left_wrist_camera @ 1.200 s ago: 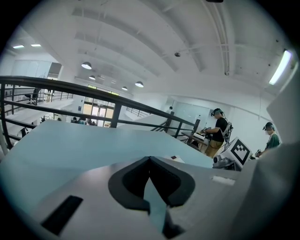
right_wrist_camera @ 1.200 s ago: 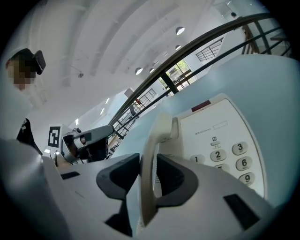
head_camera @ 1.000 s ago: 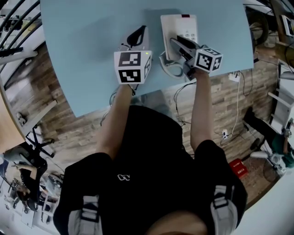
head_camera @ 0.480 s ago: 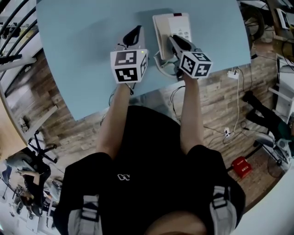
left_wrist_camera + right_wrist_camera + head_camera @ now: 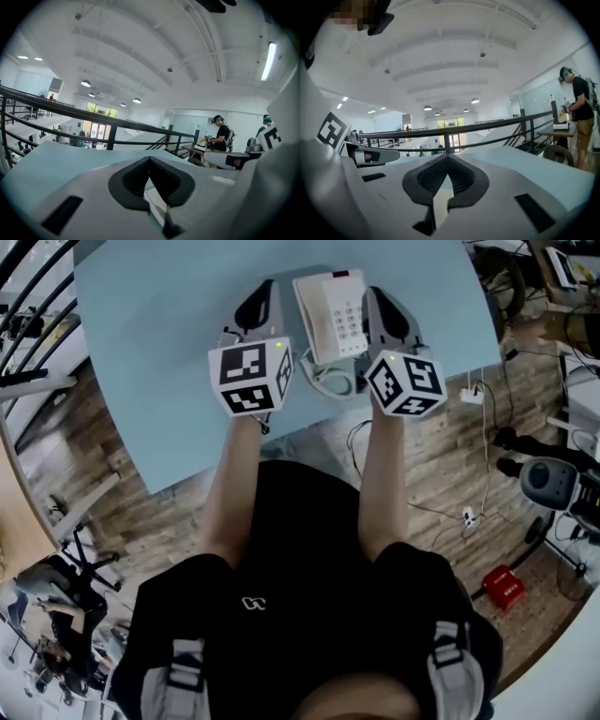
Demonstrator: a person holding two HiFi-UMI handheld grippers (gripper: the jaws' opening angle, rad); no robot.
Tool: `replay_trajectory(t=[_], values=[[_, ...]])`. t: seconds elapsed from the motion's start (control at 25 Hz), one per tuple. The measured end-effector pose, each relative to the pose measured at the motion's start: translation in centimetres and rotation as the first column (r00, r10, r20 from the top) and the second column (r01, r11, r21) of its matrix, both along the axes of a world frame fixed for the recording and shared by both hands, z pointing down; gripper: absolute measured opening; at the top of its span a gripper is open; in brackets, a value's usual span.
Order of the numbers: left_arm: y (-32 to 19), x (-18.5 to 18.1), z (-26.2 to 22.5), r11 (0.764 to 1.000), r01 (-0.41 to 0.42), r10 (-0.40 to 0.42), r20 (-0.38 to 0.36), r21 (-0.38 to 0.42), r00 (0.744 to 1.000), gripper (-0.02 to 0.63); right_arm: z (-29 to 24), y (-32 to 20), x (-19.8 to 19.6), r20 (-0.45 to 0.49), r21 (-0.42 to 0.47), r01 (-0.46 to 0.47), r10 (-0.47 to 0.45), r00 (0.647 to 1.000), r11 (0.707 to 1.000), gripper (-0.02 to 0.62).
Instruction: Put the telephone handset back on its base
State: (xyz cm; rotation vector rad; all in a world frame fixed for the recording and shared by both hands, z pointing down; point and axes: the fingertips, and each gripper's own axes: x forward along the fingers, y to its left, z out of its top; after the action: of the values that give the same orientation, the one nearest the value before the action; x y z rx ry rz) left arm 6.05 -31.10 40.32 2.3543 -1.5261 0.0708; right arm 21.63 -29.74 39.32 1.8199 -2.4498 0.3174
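Pale blue tabletop, frame top: handset seemingly seated on base. Left tongs, right tongs flanking, closed, empty. Likely only withdrawal remaining.

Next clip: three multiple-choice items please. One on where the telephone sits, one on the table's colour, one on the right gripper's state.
1. Where does the telephone sit?
A. between the two grippers
B. left of both
C. right of both

2. What colour is the table?
A. red
B. light blue
C. black

3. How is the right gripper?
A. wide open
B. half open
C. shut, empty

Answers:
1 A: in the head view the telephone lies with the left gripper on one side and the right gripper on the other.
2 B: the whole top shows light blue.
3 C: the right gripper view shows the jaws together with nothing between them.
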Motion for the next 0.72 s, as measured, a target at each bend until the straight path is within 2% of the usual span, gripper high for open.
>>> replay_trajectory(t=[0.12, 0.32, 0.72], values=[[0.4, 0.4, -2.4, 0.999, 0.009, -0.009, -0.014, 0.045, 1.000, 0.000, -3.2, 0.7, 0.9, -0.050, 0.068, -0.007, 0.011, 0.999, 0.998, -0.003], [1.1, 1.3, -5.7, 0.992, 0.011, -0.012, 0.008, 0.124, 1.000, 0.000, -6.6, 1.5, 2.9, -0.038, 0.151, -0.039, 0.045, 0.998, 0.988, -0.003], [1.9, 1.4, -9.2, 0.977, 0.041, -0.051, 0.042, 0.208, 0.998, 0.000, -7.9, 2.2, 1.9, -0.084, 0.189, 0.034, -0.019, 0.996, 0.981, -0.003]])
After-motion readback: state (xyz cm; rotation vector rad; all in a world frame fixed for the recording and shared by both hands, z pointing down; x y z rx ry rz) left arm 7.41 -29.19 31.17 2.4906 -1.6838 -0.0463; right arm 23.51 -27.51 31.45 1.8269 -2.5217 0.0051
